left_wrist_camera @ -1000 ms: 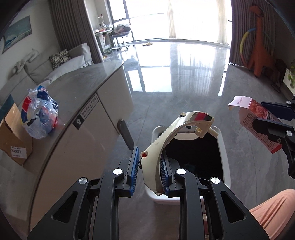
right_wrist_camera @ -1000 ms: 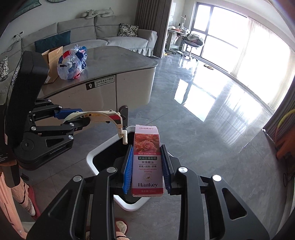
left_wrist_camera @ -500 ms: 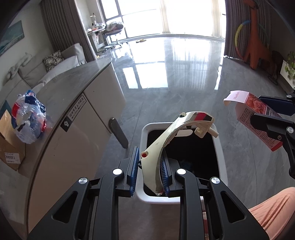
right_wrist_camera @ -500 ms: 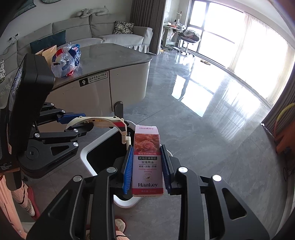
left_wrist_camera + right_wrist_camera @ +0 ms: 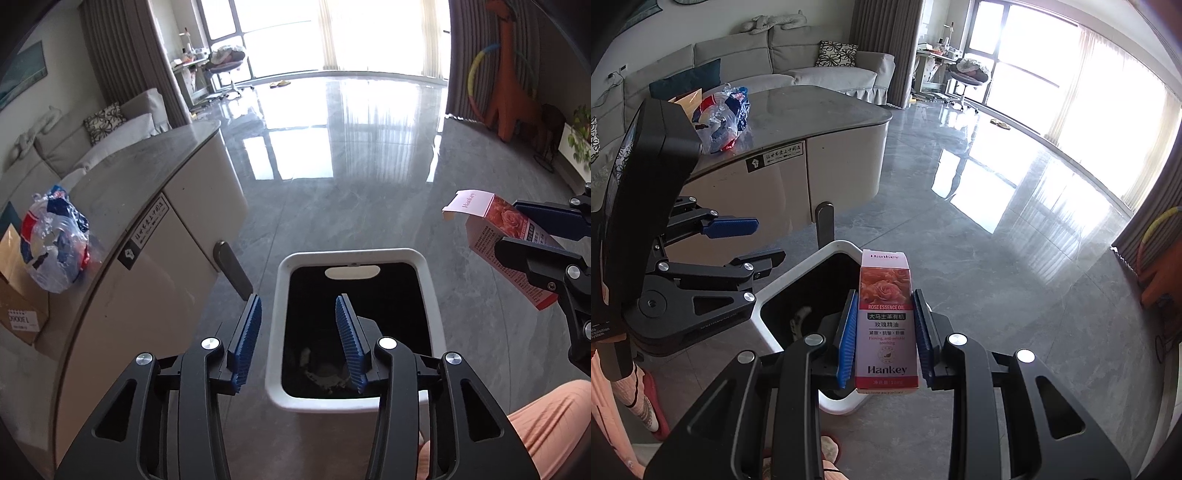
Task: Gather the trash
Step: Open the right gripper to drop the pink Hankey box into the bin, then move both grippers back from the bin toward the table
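Floor (image 5: 369, 177): polished grey stone tiles, window light mirrored in bright patches.
Windows (image 5: 332, 33): full-height glazing along the far wall, strongly backlit, sheer curtains drawn across.
Curtains (image 5: 122, 62): dark grey drapes hung beside the glazing.
Sofa (image 5: 798, 70): light grey sectional set against the wall, a patterned cushion (image 5: 836, 53) placed at one end.
Island cabinet (image 5: 827, 107): rounded grey top, cream fronts, a black label affixed.
Desk and chair (image 5: 221, 62): cluttered, placed by the window.
Giraffe figure (image 5: 513, 74): orange, stood near the curtain with a coloured hoop.
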`<state>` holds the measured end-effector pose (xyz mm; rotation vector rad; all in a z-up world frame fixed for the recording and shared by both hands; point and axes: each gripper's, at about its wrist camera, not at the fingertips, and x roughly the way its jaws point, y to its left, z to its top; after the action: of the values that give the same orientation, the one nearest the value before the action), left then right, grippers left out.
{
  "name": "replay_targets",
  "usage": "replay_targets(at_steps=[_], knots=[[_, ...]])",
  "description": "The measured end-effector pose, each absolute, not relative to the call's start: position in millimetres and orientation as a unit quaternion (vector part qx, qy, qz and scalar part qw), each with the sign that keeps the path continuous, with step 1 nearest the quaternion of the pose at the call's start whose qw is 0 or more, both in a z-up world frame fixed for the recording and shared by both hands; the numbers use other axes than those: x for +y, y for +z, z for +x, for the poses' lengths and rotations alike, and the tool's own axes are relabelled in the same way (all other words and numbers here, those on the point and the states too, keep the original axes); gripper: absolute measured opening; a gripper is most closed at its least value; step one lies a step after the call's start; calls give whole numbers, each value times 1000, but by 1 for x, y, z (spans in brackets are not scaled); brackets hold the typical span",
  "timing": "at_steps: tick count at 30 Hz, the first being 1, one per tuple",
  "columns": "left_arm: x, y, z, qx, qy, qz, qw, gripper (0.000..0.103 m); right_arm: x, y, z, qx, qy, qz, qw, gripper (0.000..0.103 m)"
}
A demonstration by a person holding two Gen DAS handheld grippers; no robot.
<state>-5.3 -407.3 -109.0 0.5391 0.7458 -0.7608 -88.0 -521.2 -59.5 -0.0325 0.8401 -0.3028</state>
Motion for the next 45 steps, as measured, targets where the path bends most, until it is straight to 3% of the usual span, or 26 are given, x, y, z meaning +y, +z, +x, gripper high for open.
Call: replay_targets(at_steps=[17, 45], knots=[[-382, -90, 10, 335, -338, 239, 846, 66, -513, -63, -73, 402, -124, -18, 907, 30], [-366, -92, 43, 340, -317, 221, 857, 68, -512, -75, -36, 417, -104, -19, 903, 32]])
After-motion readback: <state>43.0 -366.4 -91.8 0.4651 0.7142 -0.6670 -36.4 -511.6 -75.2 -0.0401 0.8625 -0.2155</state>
